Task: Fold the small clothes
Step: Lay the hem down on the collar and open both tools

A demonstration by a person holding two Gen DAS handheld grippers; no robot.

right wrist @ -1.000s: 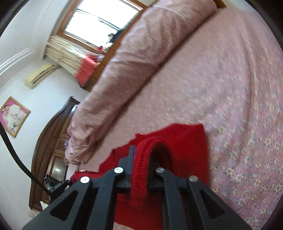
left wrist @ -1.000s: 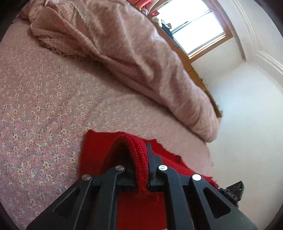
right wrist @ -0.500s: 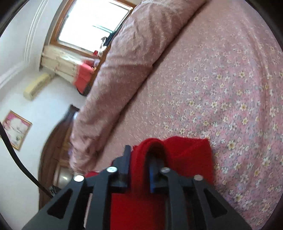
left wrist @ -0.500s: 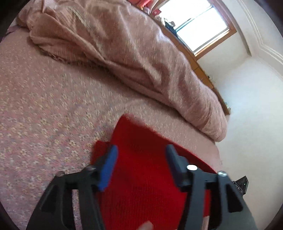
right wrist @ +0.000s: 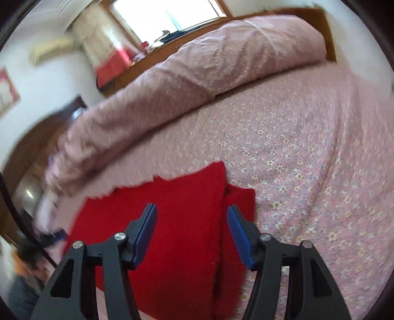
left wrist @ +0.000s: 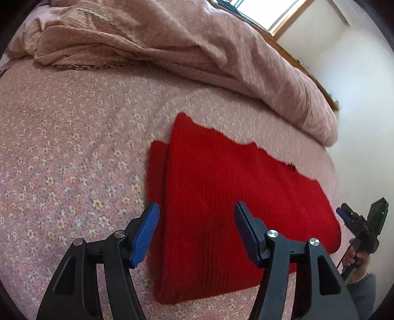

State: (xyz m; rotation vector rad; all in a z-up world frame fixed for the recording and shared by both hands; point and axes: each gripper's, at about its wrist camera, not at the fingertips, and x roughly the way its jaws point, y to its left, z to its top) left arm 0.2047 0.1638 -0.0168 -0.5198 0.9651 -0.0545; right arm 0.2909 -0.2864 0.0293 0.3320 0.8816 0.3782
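A red knitted garment (left wrist: 221,192) lies folded flat on the pink flowered bedsheet (left wrist: 61,147). My left gripper (left wrist: 197,214) is open and empty, held just above the garment's near left part. In the right wrist view the same red garment (right wrist: 172,221) lies under my right gripper (right wrist: 192,216), which is open and empty, its blue pads apart over the garment's right edge. The right gripper also shows at the far right of the left wrist view (left wrist: 362,226), held in a hand.
A bunched pink duvet (left wrist: 197,44) lies along the far side of the bed, also in the right wrist view (right wrist: 197,78). A window (right wrist: 167,12) and wooden furniture (right wrist: 29,147) stand beyond. A white wall (left wrist: 364,86) is at the right.
Both grippers were shut on folds of the red garment; both have opened and let it go. The garment now lies flat on the bed, and both grippers have lifted back.
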